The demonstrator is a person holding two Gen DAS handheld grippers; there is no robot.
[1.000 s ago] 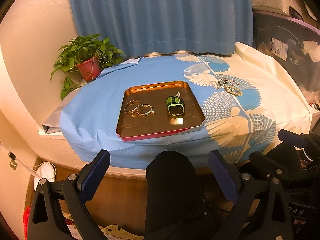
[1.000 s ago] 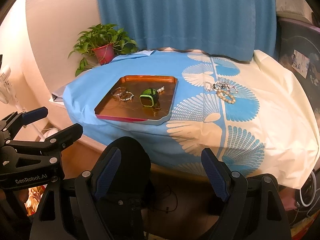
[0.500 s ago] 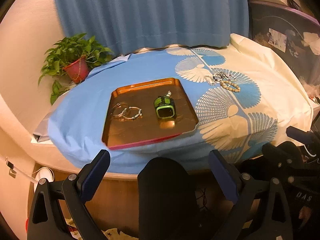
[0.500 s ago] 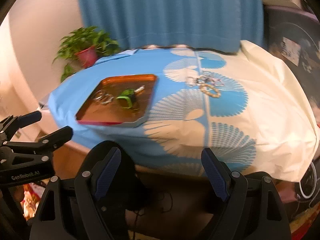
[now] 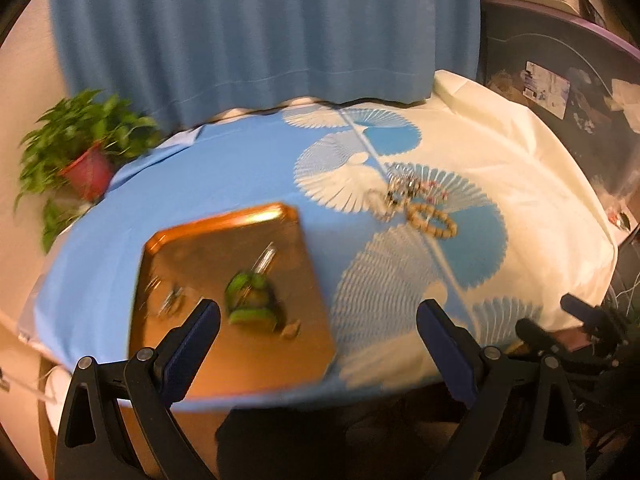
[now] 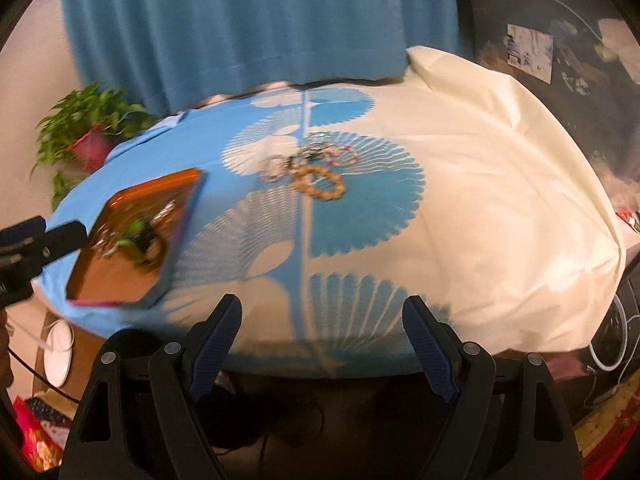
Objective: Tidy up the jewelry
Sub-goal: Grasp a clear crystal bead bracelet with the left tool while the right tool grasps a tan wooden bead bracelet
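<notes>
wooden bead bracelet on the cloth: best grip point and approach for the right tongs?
Take the wooden bead bracelet on its near arc, coming from above. It lies flat as an open ring, and the tangled jewelry pile touches its far side, so one finger inside the loop and one outside should pinch only beads.

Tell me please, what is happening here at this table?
A person holds two grippers over a table covered with a blue and cream cloth. Both the left gripper and the right gripper are open and empty. A green watch and bracelets lie in the copper tray. A pile of jewelry, including a beaded bracelet, waits on the cloth.
</notes>
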